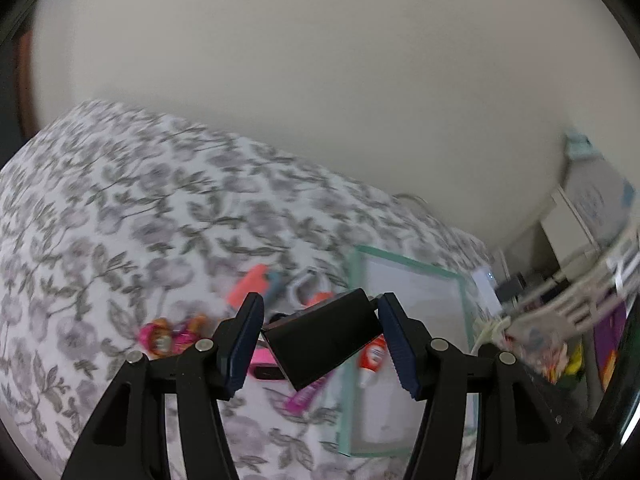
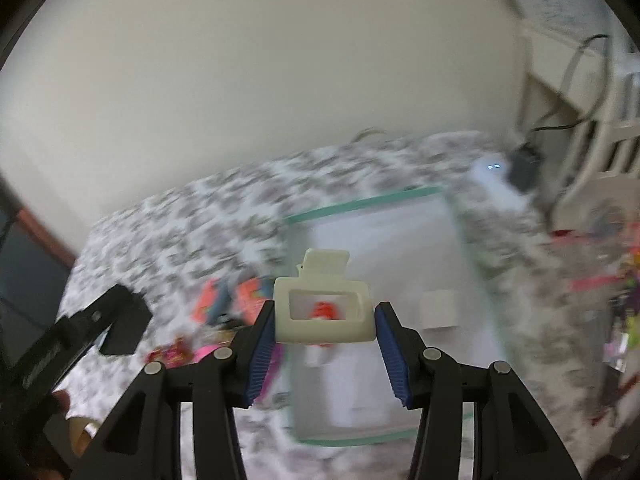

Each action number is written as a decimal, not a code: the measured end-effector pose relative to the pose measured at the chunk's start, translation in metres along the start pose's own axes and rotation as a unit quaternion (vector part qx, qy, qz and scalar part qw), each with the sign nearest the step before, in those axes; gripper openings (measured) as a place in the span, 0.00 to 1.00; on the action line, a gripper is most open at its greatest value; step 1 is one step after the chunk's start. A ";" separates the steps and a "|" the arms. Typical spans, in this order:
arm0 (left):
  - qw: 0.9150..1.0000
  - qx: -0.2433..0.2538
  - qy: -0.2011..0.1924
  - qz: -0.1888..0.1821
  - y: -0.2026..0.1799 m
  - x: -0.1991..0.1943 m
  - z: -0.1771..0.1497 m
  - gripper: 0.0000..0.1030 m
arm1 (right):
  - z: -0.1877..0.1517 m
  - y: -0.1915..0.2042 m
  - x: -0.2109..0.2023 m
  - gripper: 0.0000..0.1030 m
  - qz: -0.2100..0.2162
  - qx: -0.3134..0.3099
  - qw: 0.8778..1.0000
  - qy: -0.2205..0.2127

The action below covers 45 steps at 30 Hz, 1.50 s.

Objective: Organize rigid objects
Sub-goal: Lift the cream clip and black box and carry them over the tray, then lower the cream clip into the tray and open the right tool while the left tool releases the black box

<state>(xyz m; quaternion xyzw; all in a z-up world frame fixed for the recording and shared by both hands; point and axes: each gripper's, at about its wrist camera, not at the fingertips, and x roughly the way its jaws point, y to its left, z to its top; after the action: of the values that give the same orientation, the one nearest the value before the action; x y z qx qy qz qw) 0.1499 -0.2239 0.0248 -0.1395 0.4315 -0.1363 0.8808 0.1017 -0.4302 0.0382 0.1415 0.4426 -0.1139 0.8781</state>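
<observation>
My left gripper (image 1: 320,334) is shut on a black rectangular box (image 1: 324,342), held tilted above the floral bedsheet. My right gripper (image 2: 325,330) is shut on a cream hair claw clip (image 2: 325,308), held above a white tray with a teal rim (image 2: 364,202). The tray also shows in the left wrist view (image 1: 404,262). A small orange-capped tube (image 1: 372,360) lies in the tray, and a white cube (image 2: 438,308) too. The left gripper with its black box appears at the left of the right wrist view (image 2: 120,316).
Loose items lie on the bedsheet (image 1: 120,200) left of the tray: an orange-pink item (image 1: 250,284), pink wrapped candies (image 1: 168,336), a pink object (image 1: 266,364), a purple packet (image 1: 306,394). A white charger (image 2: 492,176), cables and shelving (image 2: 592,92) stand at right.
</observation>
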 end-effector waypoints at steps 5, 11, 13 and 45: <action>0.998 0.056 0.029 -0.012 -0.042 0.016 -0.022 0.59 | 0.005 -0.033 -0.002 0.51 -0.044 0.022 0.999 -0.002; 0.994 0.094 0.062 -0.012 -0.067 0.043 -0.049 0.59 | 0.002 -0.060 0.004 0.51 -0.089 0.029 0.996 0.004; 0.992 0.106 0.073 -0.007 -0.073 0.052 -0.058 0.59 | 0.001 -0.063 0.011 0.51 -0.109 0.022 0.994 0.013; 0.957 0.238 0.156 0.061 -0.105 0.114 -0.127 0.60 | -0.052 -0.090 0.112 0.52 -0.155 0.012 0.973 0.170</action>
<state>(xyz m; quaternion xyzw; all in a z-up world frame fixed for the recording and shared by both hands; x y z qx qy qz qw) 0.1035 -0.3787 -0.0943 0.1239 0.5263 -0.2016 0.8167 0.0993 -0.5043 -0.0953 0.0993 0.6006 -0.2284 0.7598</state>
